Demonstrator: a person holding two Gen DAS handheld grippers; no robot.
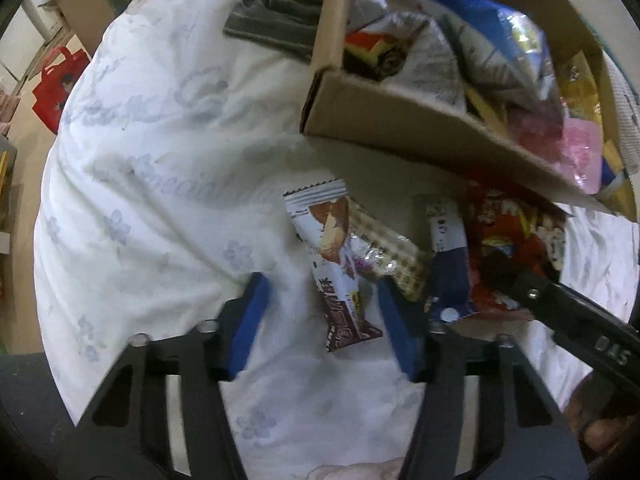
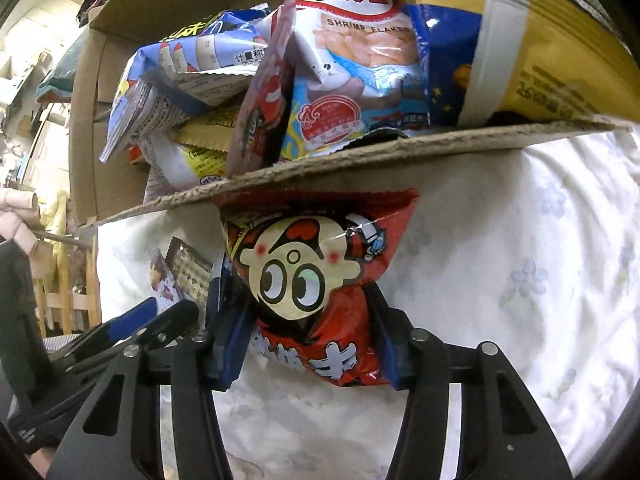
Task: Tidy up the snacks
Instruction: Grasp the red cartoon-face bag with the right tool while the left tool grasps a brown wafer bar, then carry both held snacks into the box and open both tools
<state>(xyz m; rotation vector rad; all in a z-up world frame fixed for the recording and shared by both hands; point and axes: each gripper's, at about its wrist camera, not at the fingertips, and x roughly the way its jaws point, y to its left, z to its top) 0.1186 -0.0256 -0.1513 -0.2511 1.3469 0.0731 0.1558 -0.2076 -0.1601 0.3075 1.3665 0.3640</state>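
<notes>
1. While its top hides under the cardboard box [image 2: 360, 152] flap, the red snack bag [image 2: 320, 280] sits pinched in the right gripper [image 2: 316, 344].
2. Beside that box, the left gripper [image 1: 320, 312] is spread around a brown-and-white wafer packet [image 1: 336, 264] on the bed [image 1: 160, 160].

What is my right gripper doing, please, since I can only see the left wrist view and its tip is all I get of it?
Observer: The right gripper has its fingers on both sides of a red snack bag with a cartoon face; it looks shut on the bag.
Operator: Thank you. Is the bag clear of the box?
Observer: Not quite; its top edge sits under the cardboard box flap.
Operator: What is on top in the box on that side?
Observer: A bag marked "Shrimp Flakes", beside a large yellow bag.
</notes>
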